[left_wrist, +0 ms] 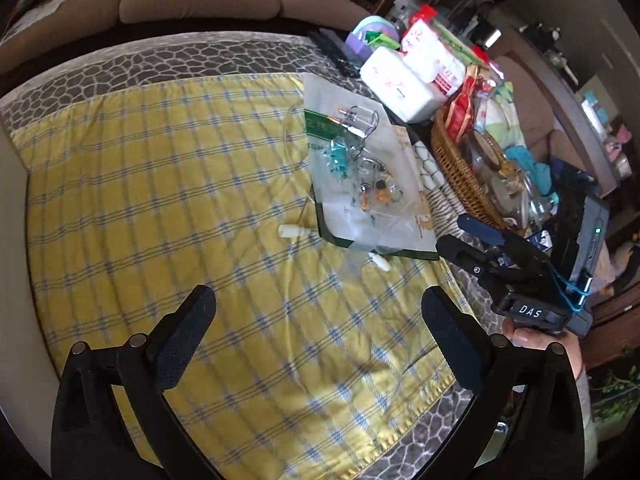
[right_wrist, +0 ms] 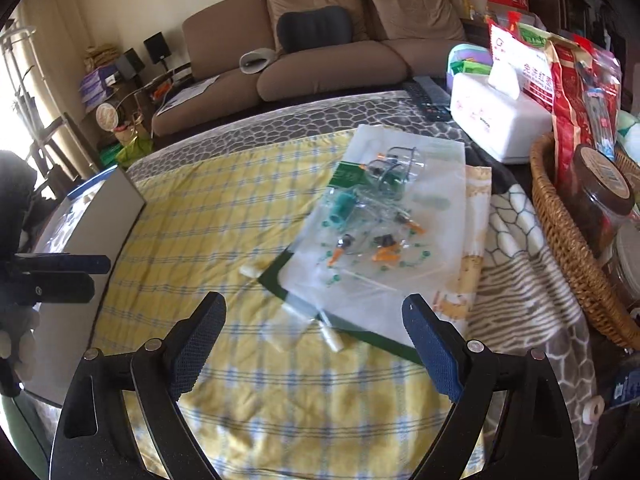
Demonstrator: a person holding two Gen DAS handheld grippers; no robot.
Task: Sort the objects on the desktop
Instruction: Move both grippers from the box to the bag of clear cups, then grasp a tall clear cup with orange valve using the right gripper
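A white-and-green plastic bag (left_wrist: pixel 360 168) lies on the yellow checked cloth (left_wrist: pixel 180 200), with clear bags of small teal and orange parts (left_wrist: pixel 360 176) on top. It shows in the right wrist view (right_wrist: pixel 380 232) too. Two small white tubes (left_wrist: pixel 294 230) (left_wrist: pixel 380 262) lie at the bag's near edge; one shows in the right wrist view (right_wrist: pixel 334 338). My left gripper (left_wrist: pixel 316 316) is open and empty above the cloth. My right gripper (right_wrist: pixel 316 320) is open and empty, just short of the bag's near corner; it appears in the left wrist view (left_wrist: pixel 472 240).
A wicker basket (right_wrist: pixel 560 232) with jars and red packets stands at the right. A white tissue pack (right_wrist: pixel 492 120) and a remote (right_wrist: pixel 428 98) lie behind the bag. A white box (right_wrist: pixel 92 216) stands at the left edge. A brown sofa (right_wrist: pixel 320 52) is beyond the table.
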